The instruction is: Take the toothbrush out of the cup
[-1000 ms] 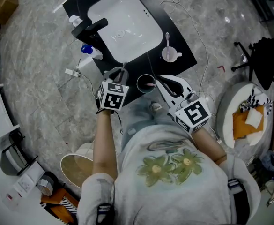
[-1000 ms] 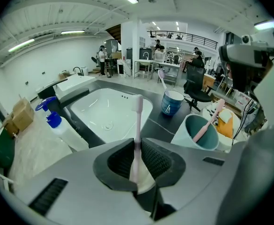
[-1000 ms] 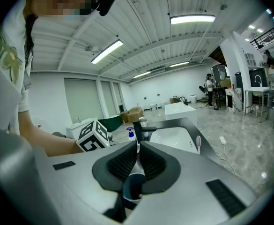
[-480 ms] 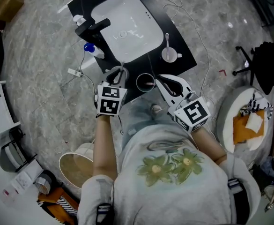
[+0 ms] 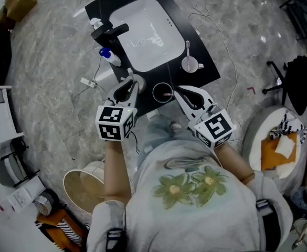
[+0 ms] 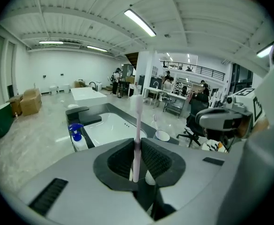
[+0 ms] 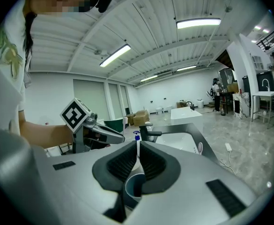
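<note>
At front edge of black counter (image 5: 205,70), left gripper (image 5: 131,84) clamps toothbrush (image 6: 137,121) between pads; brush stands upright, head up, out of cup (image 5: 162,93) and to its left. Right gripper (image 5: 177,91) pinches cup rim, jaws nearly together on wall; cup (image 7: 134,187) upright on counter. Behind: white sink (image 5: 143,30), black faucet (image 5: 110,32), blue-pump soap bottle (image 5: 107,56).

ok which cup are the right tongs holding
The dark cup at the counter's front edge, pinched by its rim; the white cup beside the sink stands untouched.
</note>
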`<state>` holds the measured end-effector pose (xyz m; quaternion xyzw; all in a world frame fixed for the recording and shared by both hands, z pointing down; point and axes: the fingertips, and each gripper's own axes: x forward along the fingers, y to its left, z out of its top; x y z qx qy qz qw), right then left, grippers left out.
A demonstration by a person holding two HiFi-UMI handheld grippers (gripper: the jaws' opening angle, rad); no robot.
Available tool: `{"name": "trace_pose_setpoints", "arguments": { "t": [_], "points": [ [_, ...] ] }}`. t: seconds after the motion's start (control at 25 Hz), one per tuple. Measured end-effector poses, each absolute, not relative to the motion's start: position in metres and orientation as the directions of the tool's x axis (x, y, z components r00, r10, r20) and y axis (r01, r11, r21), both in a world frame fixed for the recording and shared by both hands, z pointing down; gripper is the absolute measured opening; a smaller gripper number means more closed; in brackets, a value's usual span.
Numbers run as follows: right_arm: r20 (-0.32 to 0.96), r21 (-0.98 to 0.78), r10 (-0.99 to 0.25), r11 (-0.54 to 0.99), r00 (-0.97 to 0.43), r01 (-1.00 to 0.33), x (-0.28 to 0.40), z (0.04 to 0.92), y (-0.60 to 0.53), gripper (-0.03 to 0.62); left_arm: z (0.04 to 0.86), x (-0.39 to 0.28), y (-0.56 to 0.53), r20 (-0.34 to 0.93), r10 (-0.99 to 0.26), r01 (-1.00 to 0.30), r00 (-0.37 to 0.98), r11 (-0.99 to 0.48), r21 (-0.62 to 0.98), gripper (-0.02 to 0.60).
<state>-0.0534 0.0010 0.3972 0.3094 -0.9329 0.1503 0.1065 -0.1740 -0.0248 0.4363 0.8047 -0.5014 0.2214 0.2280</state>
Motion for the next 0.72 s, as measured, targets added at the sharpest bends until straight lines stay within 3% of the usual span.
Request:
{"name": "trace_pose_setpoints", "arguments": {
  "t": [0.32,0.72],
  "points": [
    [0.284,-0.217,-0.516,0.787,-0.808,-0.578,-0.047,0.393,0.02,0.046,0.414,-0.167,0.006,0.556,-0.738,-0.918,0.382,-0.371,0.138,0.063],
    [0.283,-0.225,-0.483,0.806,-0.829,-0.547,-0.047,0.398,0.039,0.046,0.439,-0.162,0.044,0.634,-0.703,-0.923,0.322,-0.383,0.043,0.063]
  ]
}}
